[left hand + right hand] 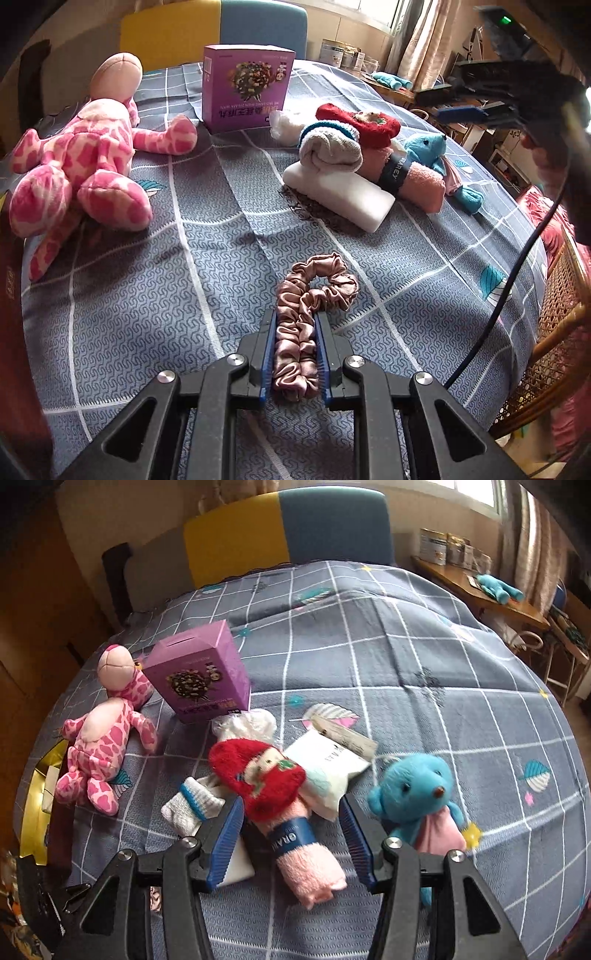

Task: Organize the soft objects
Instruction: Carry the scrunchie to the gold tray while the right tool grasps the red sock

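Our left gripper (294, 347) squeezes the pink scrunchie (308, 306) at the bottom middle of the frame, so we can carry it. Our right gripper (291, 834) hangs wide open around the pink towel roll (306, 853) low in its frame, ready to grab.

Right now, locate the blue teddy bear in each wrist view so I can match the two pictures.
Left wrist: blue teddy bear sits upper right, at the far right end of the soft pile, behind the pink rolled towel.
Right wrist: the bear is lower right, beside the open right gripper.
Shared landmark: purple box.
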`<state>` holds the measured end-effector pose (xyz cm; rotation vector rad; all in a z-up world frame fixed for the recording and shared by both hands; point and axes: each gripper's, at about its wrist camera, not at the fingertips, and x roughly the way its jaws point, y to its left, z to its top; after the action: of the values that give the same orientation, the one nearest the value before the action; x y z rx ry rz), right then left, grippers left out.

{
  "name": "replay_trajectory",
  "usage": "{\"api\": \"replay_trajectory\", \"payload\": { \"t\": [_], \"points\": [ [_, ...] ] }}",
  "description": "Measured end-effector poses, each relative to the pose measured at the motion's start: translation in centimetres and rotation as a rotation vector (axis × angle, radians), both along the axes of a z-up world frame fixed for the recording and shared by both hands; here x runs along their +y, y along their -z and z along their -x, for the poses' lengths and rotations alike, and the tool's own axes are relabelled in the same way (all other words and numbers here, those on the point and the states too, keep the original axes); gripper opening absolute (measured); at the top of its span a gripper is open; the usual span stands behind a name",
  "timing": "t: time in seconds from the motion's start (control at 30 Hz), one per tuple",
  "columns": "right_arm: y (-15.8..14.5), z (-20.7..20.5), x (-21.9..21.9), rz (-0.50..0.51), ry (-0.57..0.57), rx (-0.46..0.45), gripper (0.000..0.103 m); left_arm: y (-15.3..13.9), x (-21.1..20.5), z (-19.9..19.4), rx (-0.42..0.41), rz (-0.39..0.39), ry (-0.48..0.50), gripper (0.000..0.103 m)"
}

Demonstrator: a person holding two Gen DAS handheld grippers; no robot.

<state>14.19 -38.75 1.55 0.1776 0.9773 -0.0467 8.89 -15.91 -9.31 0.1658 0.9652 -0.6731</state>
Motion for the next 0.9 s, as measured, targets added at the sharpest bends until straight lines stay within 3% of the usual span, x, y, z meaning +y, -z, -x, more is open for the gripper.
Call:
{"api": "replay_trajectory", "payload": {
  "t": [0.1,0.27,0.33,0.4,0.53,0.63,0.77,0.9],
  "points": [
    [0.9,-3.0,1.8,0.06,-0.055,0.02,0.064,0.0,0.3,-0.1,0.009,0.012,-0.006,0.02],
    [4.2,-6.3,2.5,0.107,-0.082,0.137,0.063,0.0,0.6,0.0,0.009,0.033,-0.02,0.02],
    [4.9,-6.2,2.7,0.097,-0.091,0.15,0.034,0.0,0.6,0.0,0.005,0.037,-0.023,0.02],
    [4.4,-5.3,2.8,0.102,-0.068,0.107,0.023,0.0,0.7,0.1,0.0,0.041,-0.025,0.02],
    [2.1,-2.6,2.8,0.113,-0.009,0.006,0.022,-0.1,0.8,0.3,-0.004,0.051,-0.032,0.019],
    [0.6,-0.2,2.8,0.066,0.023,-0.048,0.022,-0.6,1.2,0.4,-0.006,0.06,-0.048,0.019],
    [0.6,3.4,3.9,-0.068,0.013,-0.058,0.022,-2.5,2.5,0.9,-0.04,0.089,-0.083,0.019],
    [2.6,6.0,7.6,-0.137,-0.067,-0.002,0.023,-4.7,4.5,1.2,-0.074,0.115,-0.135,0.019]
  ]
}}
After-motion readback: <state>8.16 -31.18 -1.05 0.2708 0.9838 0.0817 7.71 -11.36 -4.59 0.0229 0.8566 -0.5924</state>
